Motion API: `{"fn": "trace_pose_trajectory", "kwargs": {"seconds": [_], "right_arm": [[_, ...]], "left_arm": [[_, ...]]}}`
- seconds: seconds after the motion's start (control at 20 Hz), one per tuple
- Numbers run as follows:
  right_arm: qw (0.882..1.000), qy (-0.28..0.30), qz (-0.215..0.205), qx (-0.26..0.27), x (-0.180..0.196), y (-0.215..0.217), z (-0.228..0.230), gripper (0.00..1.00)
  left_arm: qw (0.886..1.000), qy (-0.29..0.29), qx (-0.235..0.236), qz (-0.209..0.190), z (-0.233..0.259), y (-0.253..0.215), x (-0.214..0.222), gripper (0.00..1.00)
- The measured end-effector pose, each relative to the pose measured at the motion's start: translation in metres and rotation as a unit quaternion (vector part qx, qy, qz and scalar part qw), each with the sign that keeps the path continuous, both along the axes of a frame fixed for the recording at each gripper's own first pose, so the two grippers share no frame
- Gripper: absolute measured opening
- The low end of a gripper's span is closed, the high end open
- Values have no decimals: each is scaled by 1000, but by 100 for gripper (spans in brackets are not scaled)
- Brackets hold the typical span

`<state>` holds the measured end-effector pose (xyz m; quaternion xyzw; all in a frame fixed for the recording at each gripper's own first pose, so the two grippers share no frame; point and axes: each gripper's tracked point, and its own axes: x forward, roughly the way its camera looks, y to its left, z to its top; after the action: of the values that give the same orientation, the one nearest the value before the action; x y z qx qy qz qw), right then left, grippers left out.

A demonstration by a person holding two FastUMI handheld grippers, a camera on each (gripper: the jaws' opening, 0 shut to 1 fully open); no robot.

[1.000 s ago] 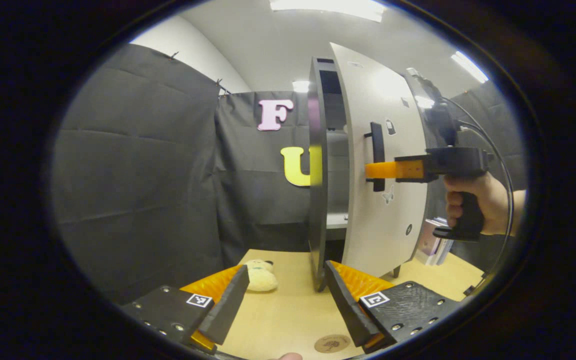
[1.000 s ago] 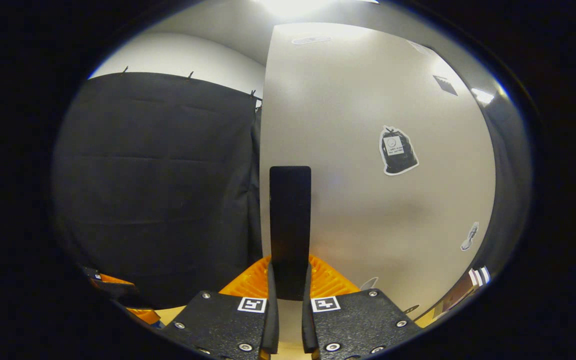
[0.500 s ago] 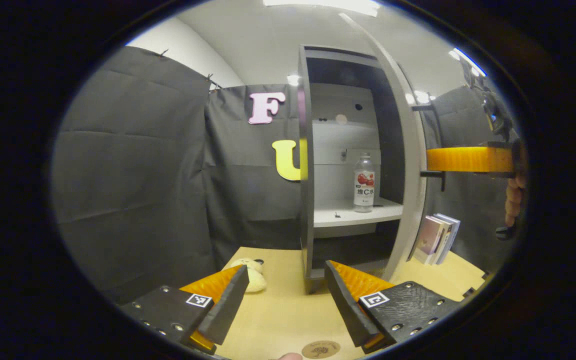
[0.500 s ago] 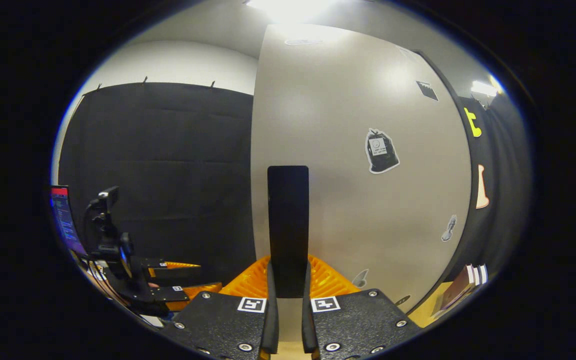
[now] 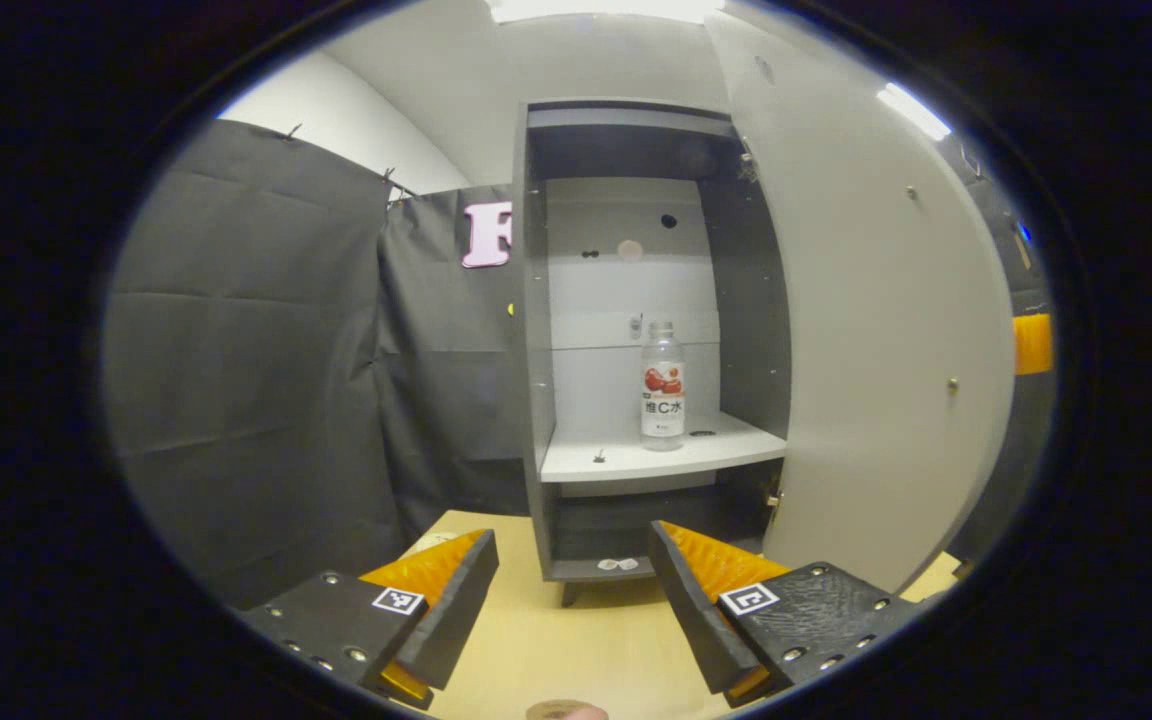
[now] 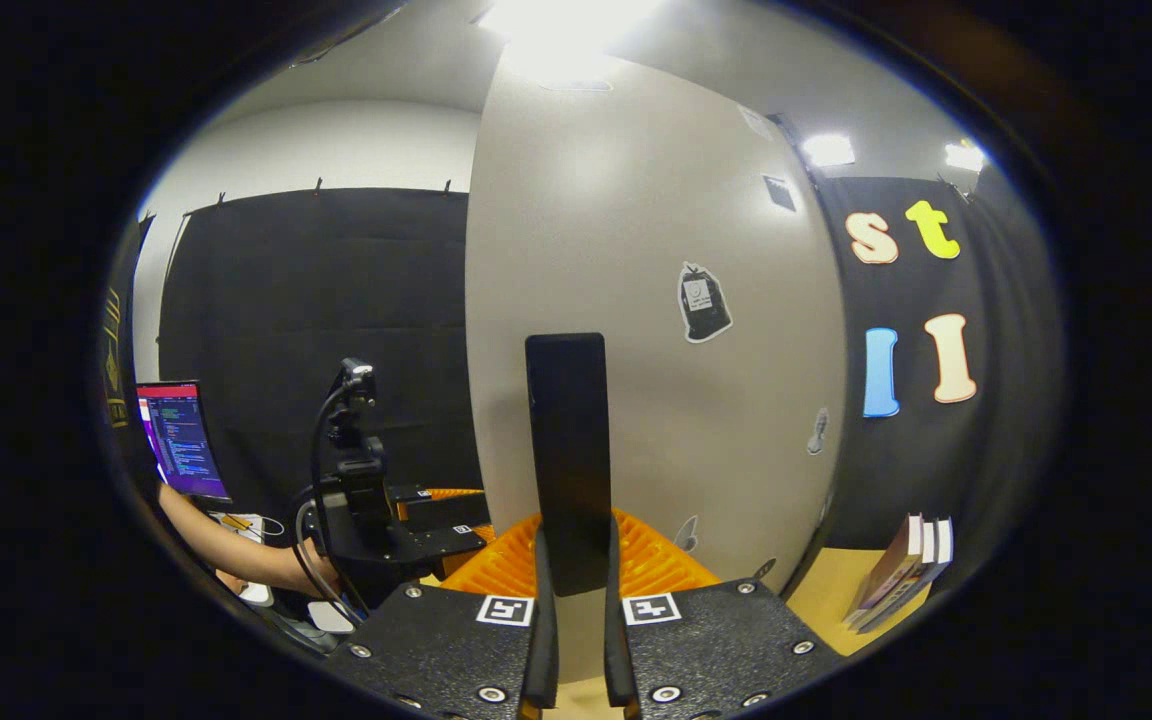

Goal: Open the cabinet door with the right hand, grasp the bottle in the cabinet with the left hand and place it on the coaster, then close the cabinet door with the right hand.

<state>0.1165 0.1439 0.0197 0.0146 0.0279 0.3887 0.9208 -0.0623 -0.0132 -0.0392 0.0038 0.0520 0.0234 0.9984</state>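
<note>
Cabinet door [image 5: 876, 330] stands swung wide, its pale inner face toward the left gripper view, hiding most of the right gripper behind it. Inside the cabinet [image 5: 536, 330], the bottle [image 5: 662, 385] stands upright on the white shelf [image 5: 636, 458], toward the right and well back; small dark specks on the shelf are too tiny to make out. The left gripper [image 5: 572, 590] hovers over the wooden table [image 5: 556, 650] with its fingers spread wide, nothing between them. A brown sliver at the bottom edge, cut off, may be the coaster [image 5: 563, 710]; I cannot be sure. In the right gripper view, the right gripper [image 6: 576, 640] pinches the black door handle [image 6: 566, 450], a finger pressed against each side. Books [image 6: 901, 570] lean at the right, partly cut off.
</note>
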Motion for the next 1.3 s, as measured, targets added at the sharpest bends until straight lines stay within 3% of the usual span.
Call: {"fn": "trace_pose_trajectory", "kwargs": {"seconds": [0.25,0.45,0.6,0.8,0.9,1.05,1.3], "right_arm": [[997,-4,-74,8,-10,-32,-1,18],[990,-10,-144,2,-28,-53,5,17],[980,3,-200,19,-36,-70,3,17],[957,48,-276,75,-59,-97,-7,18],[946,55,-303,106,-69,-110,-5,33],[930,38,-360,64,-70,-126,-4,74],[913,-39,-405,-9,-93,-133,25,94]], "left_arm": [[1000,-21,18,-12,22,-50,14,91],[999,-18,36,6,21,-71,32,89],[998,-25,48,16,25,-82,54,89],[997,-47,56,-23,38,-97,99,89],[996,-64,52,-36,50,-98,125,91],[995,-62,58,-55,47,-98,165,89],[992,-79,71,-71,50,-101,224,88]]}}
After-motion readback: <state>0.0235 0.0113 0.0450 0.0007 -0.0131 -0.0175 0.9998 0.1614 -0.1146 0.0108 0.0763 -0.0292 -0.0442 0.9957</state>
